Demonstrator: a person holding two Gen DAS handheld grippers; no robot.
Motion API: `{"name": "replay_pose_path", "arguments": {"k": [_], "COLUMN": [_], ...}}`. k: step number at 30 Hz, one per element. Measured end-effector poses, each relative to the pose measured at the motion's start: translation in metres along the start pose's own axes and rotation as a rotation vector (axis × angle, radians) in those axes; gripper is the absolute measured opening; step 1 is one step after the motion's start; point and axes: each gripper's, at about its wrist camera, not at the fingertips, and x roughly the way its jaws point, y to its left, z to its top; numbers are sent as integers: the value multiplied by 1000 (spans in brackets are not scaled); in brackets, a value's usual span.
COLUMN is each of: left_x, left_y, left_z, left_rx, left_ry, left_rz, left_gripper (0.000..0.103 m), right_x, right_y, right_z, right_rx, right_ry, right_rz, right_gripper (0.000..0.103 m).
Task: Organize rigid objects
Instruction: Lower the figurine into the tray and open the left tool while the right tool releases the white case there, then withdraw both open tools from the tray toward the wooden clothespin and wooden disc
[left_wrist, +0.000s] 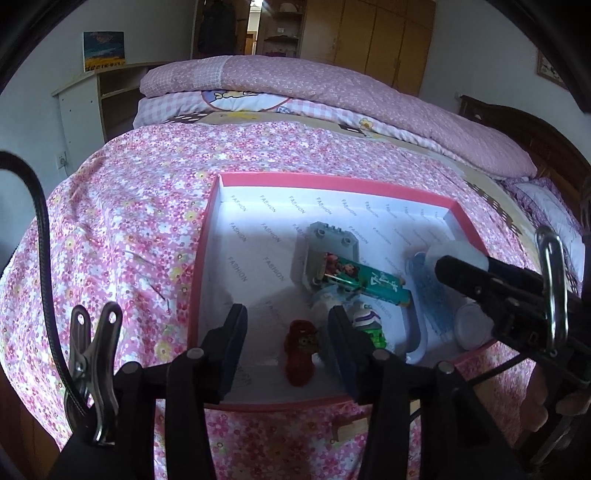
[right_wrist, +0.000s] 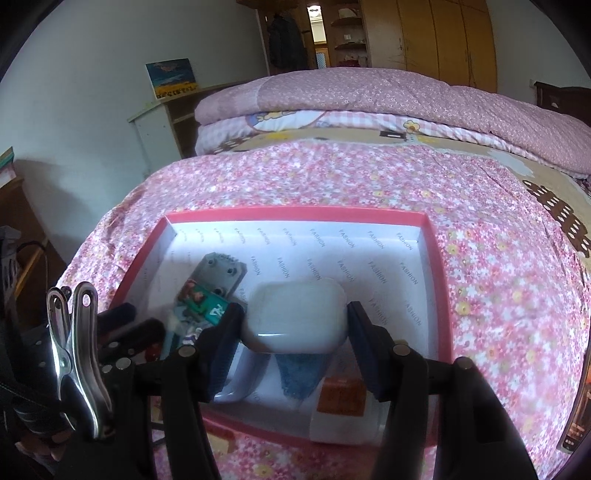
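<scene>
A shallow box (left_wrist: 332, 182) with a pink rim and a white printed lining lies on a bed (left_wrist: 147, 206) covered by a pink flowered quilt.

Left gripper (left_wrist: 288, 332): the jaws stand partly apart over the near end of the box. A small red toy (left_wrist: 301, 352) lies on the box floor between the fingers; the pads do not press on it. Just beside the right-hand finger stands a small figure with a striped cap and green body (left_wrist: 371, 326).

Right gripper (right_wrist: 293, 336): the jaws are clamped on a white rounded case (right_wrist: 297, 317), one pad on each side, holding it above the box floor. In the left wrist view this gripper enters from the right, over the right part of the box.

Box contents: a grey block (left_wrist: 327, 254) lies near the middle, with a green printed packet (left_wrist: 365, 278) lying across it. A blue brush (left_wrist: 432, 291) lies at the right side. A white jar with an orange label (right_wrist: 341, 406) lies at the near right corner, below the held case.
</scene>
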Motion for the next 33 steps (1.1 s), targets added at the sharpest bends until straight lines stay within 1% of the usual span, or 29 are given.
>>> {"name": "replay_pose_path", "arguments": {"k": [8,11,13,19,26,33], "left_x": [-3,-5,-7,-17,-26,-35], "left_y": [-1,-1,-1,-1,-2,-3], "left_z": [-1,-1,-1,-3,-7,-14], "left_rx": [-6,-9,-11,-19,-22,-28], "left_ry": [3,1,-1,-7,-7,-6], "left_rz": [-3,-4,-2,2,-3,-12], "left_gripper": [48,48,48,48,48,48], "right_x": [3,0,-4,-18,-35,-50], "right_y": [-2,-1,1,6,10,12], "right_z": [3,3,3,2,-5,-21], "right_rx": [23,21,17,-2,-9,-19], "right_ry": [3,0,-12,-36,-44,-39], "right_rz": [11,17,24,47,75,88], "right_gripper": [58,64,65,66,66,66]}}
